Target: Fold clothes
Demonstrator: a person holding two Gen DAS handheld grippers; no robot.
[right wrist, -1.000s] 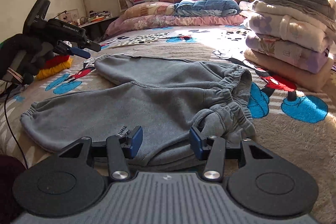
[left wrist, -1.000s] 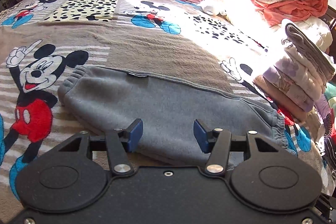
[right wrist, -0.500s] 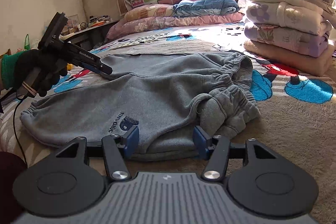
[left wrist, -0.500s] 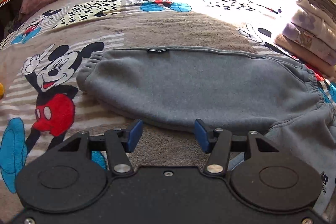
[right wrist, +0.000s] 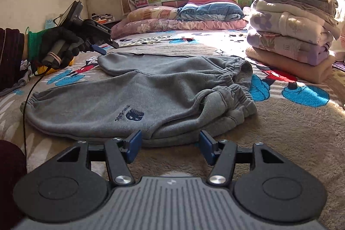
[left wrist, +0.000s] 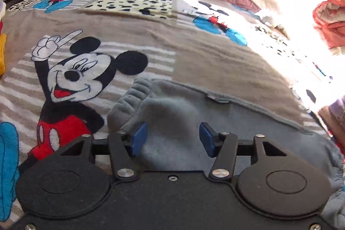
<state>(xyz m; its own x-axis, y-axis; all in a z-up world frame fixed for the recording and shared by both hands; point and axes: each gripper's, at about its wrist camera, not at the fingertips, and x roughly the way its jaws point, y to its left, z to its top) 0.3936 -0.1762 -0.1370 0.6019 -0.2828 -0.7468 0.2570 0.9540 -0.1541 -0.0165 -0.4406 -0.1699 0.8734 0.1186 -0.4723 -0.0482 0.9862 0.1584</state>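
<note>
Left wrist view: our left gripper (left wrist: 170, 139) stands wide open and holds nothing, its blue pads (left wrist: 138, 138) poised over the cuff end of the grey sweatpants (left wrist: 226, 128), which run toward 3 o'clock across the Mickey Mouse blanket (left wrist: 194, 53).

Right wrist view: our right gripper (right wrist: 170, 147) is also spread wide and empty, just short of the sweatpants' near edge at 12 o'clock. A stack of folded clothes (right wrist: 289, 36) sits at 2 o'clock.
</note>
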